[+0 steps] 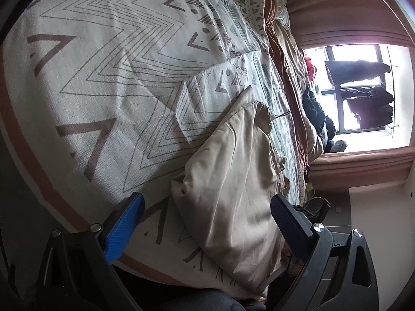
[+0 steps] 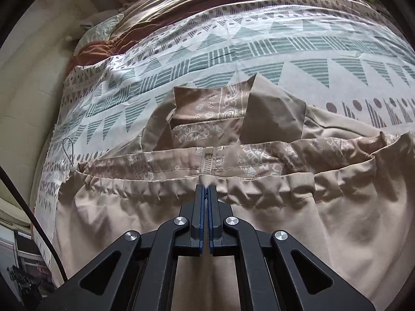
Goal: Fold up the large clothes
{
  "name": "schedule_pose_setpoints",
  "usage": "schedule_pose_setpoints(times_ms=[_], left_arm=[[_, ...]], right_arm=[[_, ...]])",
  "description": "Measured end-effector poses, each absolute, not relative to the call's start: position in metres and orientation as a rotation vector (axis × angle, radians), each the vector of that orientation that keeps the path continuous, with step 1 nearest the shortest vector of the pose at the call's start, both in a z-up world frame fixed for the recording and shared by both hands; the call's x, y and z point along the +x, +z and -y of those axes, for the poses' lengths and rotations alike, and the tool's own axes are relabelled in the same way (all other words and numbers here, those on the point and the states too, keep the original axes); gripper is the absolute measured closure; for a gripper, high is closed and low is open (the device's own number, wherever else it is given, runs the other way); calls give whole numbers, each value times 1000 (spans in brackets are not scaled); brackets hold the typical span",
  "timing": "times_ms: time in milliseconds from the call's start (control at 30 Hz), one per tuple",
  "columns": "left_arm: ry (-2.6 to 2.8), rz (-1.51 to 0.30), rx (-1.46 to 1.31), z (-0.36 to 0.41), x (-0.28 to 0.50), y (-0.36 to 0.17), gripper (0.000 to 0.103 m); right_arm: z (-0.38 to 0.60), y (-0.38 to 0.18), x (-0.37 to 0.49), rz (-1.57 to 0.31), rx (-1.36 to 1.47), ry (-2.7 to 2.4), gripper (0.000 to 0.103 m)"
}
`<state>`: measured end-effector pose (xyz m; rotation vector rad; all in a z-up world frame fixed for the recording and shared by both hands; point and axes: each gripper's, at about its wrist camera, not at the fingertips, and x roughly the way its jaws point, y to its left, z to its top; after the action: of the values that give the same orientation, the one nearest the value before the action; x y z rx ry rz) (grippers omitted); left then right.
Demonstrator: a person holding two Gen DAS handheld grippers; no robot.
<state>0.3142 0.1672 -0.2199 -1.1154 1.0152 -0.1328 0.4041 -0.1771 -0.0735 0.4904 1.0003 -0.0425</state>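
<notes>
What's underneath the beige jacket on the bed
The beige jacket lies on a patterned bedspread with teal triangles and grey zigzags. An orange-brown blanket shows past the bedspread's far edge. What lies directly beneath the jacket is covered, so it cannot be seen.

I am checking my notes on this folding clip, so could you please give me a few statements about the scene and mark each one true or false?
1. The right gripper is shut on the beige jacket at its gathered hem. True.
2. The left gripper is shut on cloth. False: its jaws stand wide open.
3. The jacket lies on a patterned bedspread. True.
4. The jacket's lining is plain white. False: it has a paisley print.
</notes>
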Motion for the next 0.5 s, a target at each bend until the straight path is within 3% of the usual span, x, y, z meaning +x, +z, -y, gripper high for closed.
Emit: schedule_pose_setpoints(times_ms=[167,333,500], left_arm=[[-151,-1017,-1131,-160,322,-224,7],[-175,-1050,-1201,-152,329,-238,26],[-198,-1052,-1192,-147,333,-243,28]], right_arm=[[186,-92,410,-1031,522,-38,103],[185,-94,409,-1022,515,-37,103],[186,-89,403,-1021,522,-37,103]])
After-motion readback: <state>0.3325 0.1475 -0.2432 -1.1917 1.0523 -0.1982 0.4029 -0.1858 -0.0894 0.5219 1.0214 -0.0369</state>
